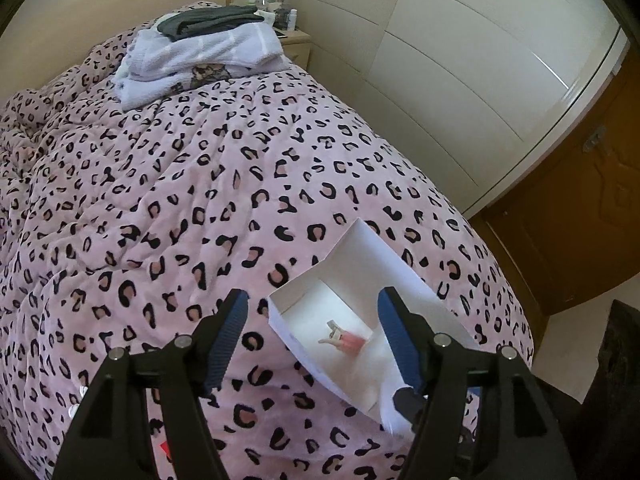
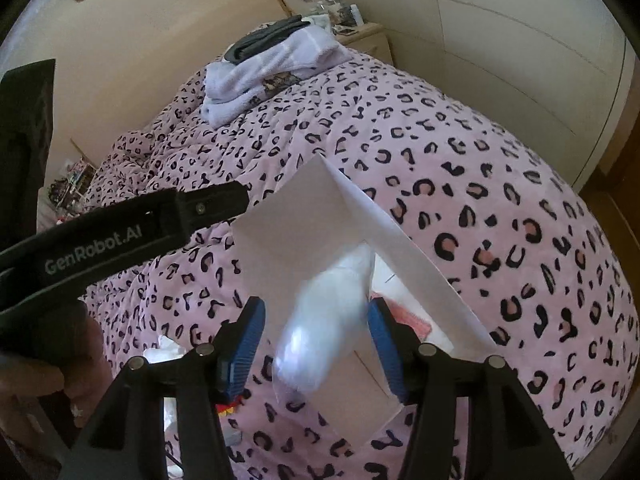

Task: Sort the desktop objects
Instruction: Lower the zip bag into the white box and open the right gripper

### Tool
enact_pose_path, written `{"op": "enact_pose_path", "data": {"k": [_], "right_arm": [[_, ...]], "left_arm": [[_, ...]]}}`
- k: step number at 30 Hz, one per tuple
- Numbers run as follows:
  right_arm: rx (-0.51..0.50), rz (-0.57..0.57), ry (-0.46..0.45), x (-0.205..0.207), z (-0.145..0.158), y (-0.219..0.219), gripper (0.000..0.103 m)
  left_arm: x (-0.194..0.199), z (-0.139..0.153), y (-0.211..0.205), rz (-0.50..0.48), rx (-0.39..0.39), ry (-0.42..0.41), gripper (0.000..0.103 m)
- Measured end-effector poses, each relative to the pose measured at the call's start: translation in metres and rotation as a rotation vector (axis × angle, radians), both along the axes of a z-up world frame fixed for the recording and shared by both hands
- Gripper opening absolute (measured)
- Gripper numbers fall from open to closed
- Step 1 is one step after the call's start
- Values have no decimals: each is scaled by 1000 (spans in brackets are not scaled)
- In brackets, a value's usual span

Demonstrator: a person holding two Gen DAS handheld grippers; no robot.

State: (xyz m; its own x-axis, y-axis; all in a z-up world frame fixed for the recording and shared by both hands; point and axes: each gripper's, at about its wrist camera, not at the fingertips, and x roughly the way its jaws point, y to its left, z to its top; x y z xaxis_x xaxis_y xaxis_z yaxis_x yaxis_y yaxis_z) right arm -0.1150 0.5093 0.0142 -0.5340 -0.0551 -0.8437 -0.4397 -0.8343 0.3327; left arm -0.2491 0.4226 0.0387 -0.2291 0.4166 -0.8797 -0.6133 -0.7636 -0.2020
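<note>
With a small pink clip (image 1: 345, 338) already lying in the white box (image 1: 280, 316) on the bed (image 1: 200, 184), the left gripper (image 1: 312, 320) hung with fingers apart and empty, while the right gripper (image 2: 316, 332) had its fingers apart around a blurred clear packet (image 2: 320, 320), apparently falling, so releasing squarely over the box mattered most.

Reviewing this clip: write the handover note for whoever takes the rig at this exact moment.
Left hand-held gripper: open, empty, beside the white cardboard box on the pink leopard-print blanket.
Right hand-held gripper: open over the box; blurred white plastic packet between the jaws, apparently loose.
Done: small pink clip-like item in the box.
Left: confirm the packet lands inside; a white crumpled scrap lies at the blanket's near edge.
</note>
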Motion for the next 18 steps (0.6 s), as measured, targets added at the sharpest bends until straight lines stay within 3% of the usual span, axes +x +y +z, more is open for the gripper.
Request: {"op": "enact_pose_path", "data": {"k": [18], "right_arm": [[71,-29,-15,22,31,-17,55]], "left_arm": [[40,13,-45,66,-28,25,69]]}}
